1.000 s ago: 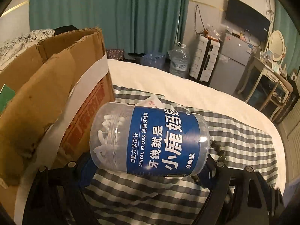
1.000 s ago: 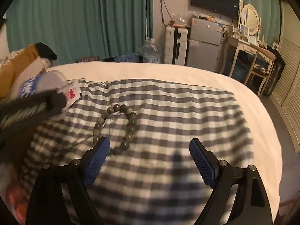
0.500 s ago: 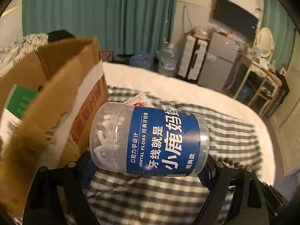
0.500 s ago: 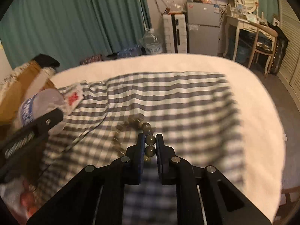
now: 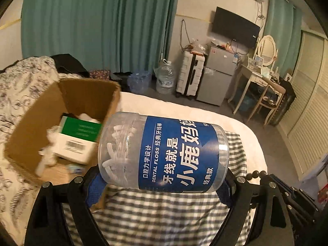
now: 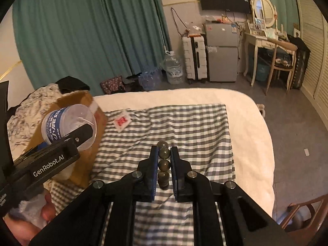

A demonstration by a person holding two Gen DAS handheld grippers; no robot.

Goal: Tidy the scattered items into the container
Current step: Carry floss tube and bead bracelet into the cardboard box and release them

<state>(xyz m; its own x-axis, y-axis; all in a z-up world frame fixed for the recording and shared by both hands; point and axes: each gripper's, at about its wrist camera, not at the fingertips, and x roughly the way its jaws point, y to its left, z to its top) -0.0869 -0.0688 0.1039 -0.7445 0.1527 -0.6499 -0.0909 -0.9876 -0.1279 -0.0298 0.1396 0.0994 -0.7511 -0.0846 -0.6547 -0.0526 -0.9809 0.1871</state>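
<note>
Each camera looked forward and down along its own claw, close above the bed [image 6: 242, 110]. Both views shared the cardboard box [image 5: 37, 123] and checked cloth [image 6: 194, 127].

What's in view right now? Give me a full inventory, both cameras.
dental floss jar: one, clear with blue label, held sideways beside the box
bead bracelet: one, dark beads, pinched in the right gripper
cardboard box: one, brown, open, on the bed's left
green-and-white packet: one, inside the box
red-and-white sachet: one, on the cloth
checked cloth: one, grey-white, spread on the bed
left gripper: black, blue pads, clamped on the jar
right gripper: black, closed on the beads
</note>
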